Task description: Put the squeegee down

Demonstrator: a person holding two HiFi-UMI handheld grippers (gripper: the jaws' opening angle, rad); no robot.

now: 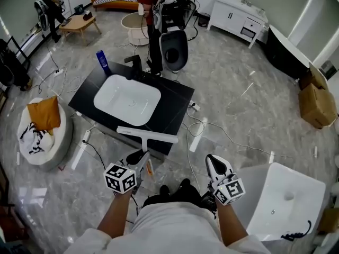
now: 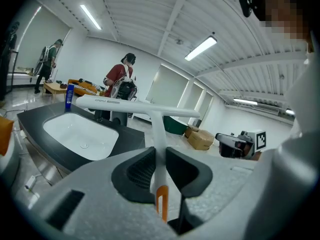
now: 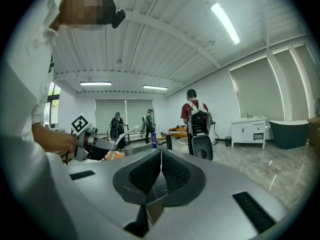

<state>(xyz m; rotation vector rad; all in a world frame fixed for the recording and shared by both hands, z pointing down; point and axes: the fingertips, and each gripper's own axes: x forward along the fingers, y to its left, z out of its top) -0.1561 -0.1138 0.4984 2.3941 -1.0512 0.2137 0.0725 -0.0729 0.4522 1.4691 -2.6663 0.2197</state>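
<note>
My left gripper is shut on the squeegee's white handle, whose orange end shows between the jaws. The squeegee's long white blade lies crosswise over the front edge of the black counter. In the left gripper view the blade hangs above and to the right of the white sink. My right gripper is held apart to the right, over the floor. Its jaws are shut with nothing between them.
A blue bottle and a black faucet stand at the counter's far side, with a person behind. A white tub sits at lower right, a round cushion at left, and cables run over the floor.
</note>
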